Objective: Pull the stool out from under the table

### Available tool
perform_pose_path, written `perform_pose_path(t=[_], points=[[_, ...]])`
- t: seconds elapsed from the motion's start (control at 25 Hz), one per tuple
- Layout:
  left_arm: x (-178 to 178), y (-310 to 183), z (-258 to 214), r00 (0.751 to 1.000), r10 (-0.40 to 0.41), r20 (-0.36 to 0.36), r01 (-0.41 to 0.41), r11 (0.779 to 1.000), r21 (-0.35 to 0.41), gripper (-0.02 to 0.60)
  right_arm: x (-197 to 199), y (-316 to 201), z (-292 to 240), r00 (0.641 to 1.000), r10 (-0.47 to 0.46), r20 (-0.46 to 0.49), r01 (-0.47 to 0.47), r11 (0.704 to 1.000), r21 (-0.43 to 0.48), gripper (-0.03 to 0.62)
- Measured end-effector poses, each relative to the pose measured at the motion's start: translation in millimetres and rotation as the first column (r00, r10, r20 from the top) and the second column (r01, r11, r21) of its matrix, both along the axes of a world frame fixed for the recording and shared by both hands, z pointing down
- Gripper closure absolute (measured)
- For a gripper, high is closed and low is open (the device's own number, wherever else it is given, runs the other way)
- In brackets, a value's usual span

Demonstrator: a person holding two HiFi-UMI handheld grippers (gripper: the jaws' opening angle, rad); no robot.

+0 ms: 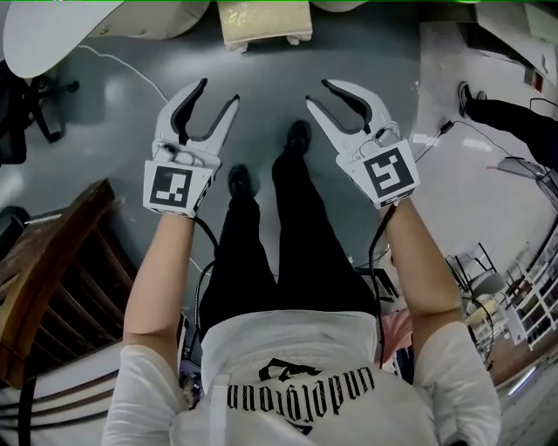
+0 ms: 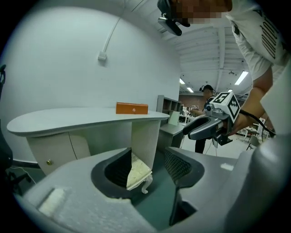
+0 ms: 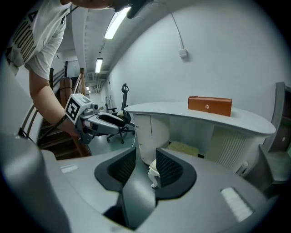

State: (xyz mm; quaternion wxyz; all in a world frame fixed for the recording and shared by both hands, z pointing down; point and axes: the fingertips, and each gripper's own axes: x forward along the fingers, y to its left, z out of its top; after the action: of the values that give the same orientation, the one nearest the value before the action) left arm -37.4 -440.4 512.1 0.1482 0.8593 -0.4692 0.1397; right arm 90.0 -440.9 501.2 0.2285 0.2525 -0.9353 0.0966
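The stool [image 1: 264, 22] has a cream cushion and white carved legs, and it stands tucked under the white curved table [image 1: 52, 35] at the top of the head view. Both grippers are held side by side above the grey floor, short of the stool. The left gripper [image 1: 218, 94] is open with nothing between its jaws, and so is the right gripper [image 1: 318, 94]. Past the left gripper [image 2: 150, 170], the stool [image 2: 138, 172] shows beneath the table [image 2: 68, 119]. Past the right gripper [image 3: 146, 170], the stool cushion [image 3: 184, 148] lies under the table [image 3: 182, 111].
An orange box [image 2: 132, 108] sits on the tabletop. A dark wooden staircase [image 1: 52, 261] is at my left, a white cable [image 1: 131, 70] runs over the floor, and a white raised slab [image 1: 471, 131] with another person's leg [image 1: 514, 113] is at my right. A black office chair [image 3: 120, 118] stands further back.
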Motion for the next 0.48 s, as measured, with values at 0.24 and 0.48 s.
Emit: perform_pose_path(t=[0.24,0.48], points=[[2.0,-18.5,82.4,0.999,0.029,0.038,-0.029,1.0,-0.004,0.299,-5.5,-14.5,86.2,1.0,-0.02,-0.015,0.02,1.0,-0.011,0.391],[-0.8,-33.5,181.5,0.997,0.033,0.07,-0.031,0.999,-0.031,0.261,-1.7,-45.2,188.0,0.998,0.007,-0.06,-0.008,1.0,-0.017,0.322]])
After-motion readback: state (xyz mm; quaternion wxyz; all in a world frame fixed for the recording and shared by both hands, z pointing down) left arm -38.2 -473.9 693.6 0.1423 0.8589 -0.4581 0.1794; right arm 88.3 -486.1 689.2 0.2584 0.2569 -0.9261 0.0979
